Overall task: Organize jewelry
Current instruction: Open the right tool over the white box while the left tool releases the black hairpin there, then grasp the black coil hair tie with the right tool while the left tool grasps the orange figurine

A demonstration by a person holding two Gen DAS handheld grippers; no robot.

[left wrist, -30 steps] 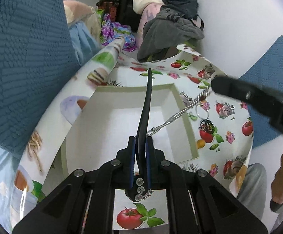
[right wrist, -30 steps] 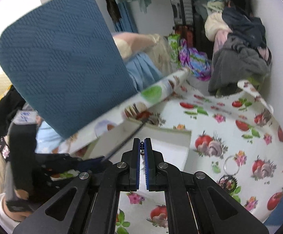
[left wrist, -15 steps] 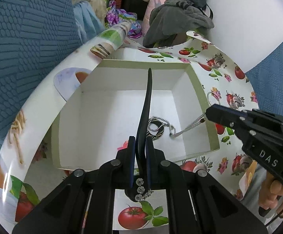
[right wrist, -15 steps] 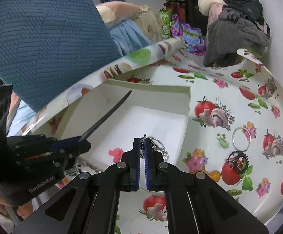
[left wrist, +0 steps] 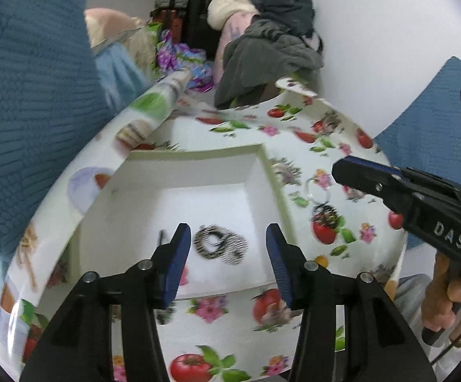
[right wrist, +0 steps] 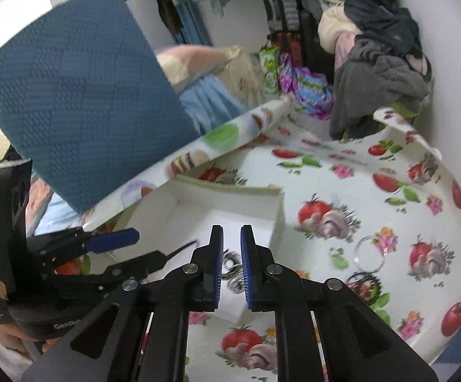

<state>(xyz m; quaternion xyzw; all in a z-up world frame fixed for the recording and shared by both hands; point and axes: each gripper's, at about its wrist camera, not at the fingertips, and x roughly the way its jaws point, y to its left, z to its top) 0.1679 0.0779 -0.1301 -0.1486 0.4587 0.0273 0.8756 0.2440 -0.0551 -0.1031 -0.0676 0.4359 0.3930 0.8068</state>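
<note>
A coiled silver chain [left wrist: 220,248] lies on the floor of the white box [left wrist: 198,154]. My left gripper [left wrist: 227,238] hangs over it, jaws opening, with nothing pressed between the pads. A thin black strip [left wrist: 160,237] rests just left of its left finger. In the right wrist view my right gripper [right wrist: 232,245] hovers above the same chain [right wrist: 230,262], its jaws opening to a narrow gap with nothing in it. The left gripper [right wrist: 149,246] shows there over the box [right wrist: 230,187], with the black strip [right wrist: 182,248] at its lower finger.
On the fruit-print tablecloth [right wrist: 357,191] right of the box lie a clear ring [right wrist: 370,251] and a dark beaded bracelet [right wrist: 364,281]. A blue chair back [right wrist: 71,102] leans over the table's left edge. Piled clothes [left wrist: 268,54] sit behind. A hand [left wrist: 453,289] holds the right gripper [left wrist: 341,168].
Both grippers lowered the chain and black strip into the box. The left jaws have sprung apart and let the strip go; the right jaws have parted and the chain lies coiled inside.
</note>
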